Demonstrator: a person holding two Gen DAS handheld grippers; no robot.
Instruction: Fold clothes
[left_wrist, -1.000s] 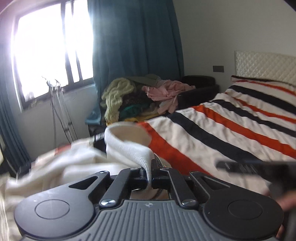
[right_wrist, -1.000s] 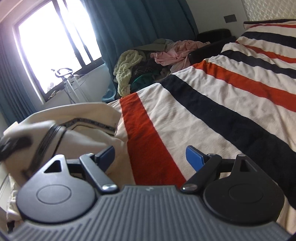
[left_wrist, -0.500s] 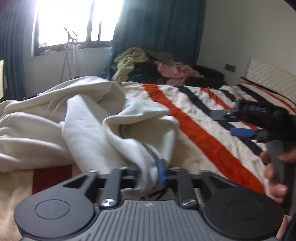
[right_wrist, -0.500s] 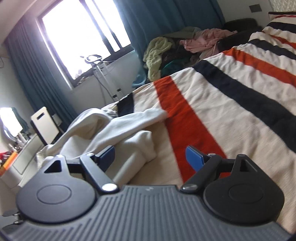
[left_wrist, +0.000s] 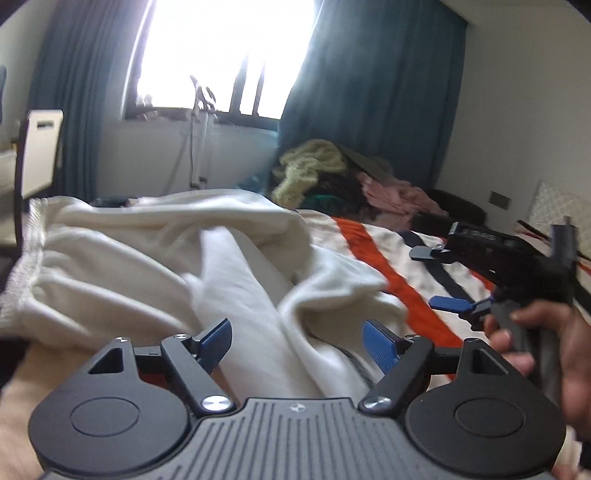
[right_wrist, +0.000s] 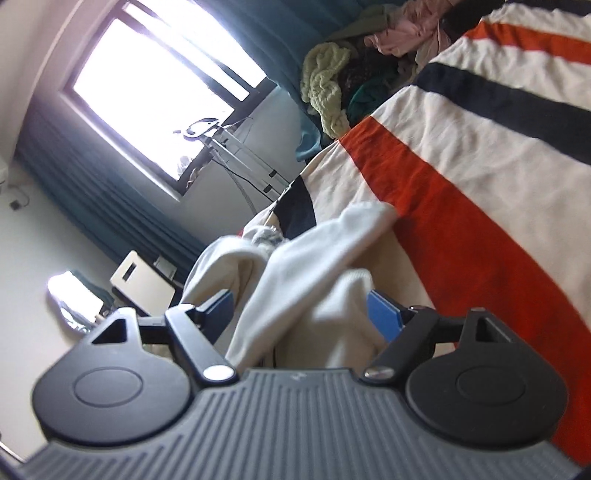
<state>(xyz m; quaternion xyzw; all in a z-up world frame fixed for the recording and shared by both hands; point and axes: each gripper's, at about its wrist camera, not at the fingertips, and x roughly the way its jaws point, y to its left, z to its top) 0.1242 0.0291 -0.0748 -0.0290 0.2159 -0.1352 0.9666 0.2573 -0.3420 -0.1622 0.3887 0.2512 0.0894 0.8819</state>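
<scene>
A cream sweatshirt (left_wrist: 155, 266) lies crumpled on the striped bed cover (left_wrist: 391, 266). My left gripper (left_wrist: 299, 341) is open, its blue pads either side of a cream fold without gripping it. My right gripper (left_wrist: 439, 277) shows at the right of the left wrist view, held in a hand, open and tilted. In the right wrist view the right gripper (right_wrist: 299, 314) is open with the sweatshirt (right_wrist: 314, 280) lying between its pads. The bed cover (right_wrist: 480, 155) has red and black stripes.
A pile of other clothes (left_wrist: 332, 177) sits beyond the bed's far side by a blue curtain (left_wrist: 369, 92). A bright window (left_wrist: 221, 55), a metal stand (left_wrist: 201, 129) and a pale chair (left_wrist: 37, 155) are at the left.
My left gripper has opened and let go of the cream cloth. My right gripper has rolled sideways and moved over the sweatshirt, staying open.
</scene>
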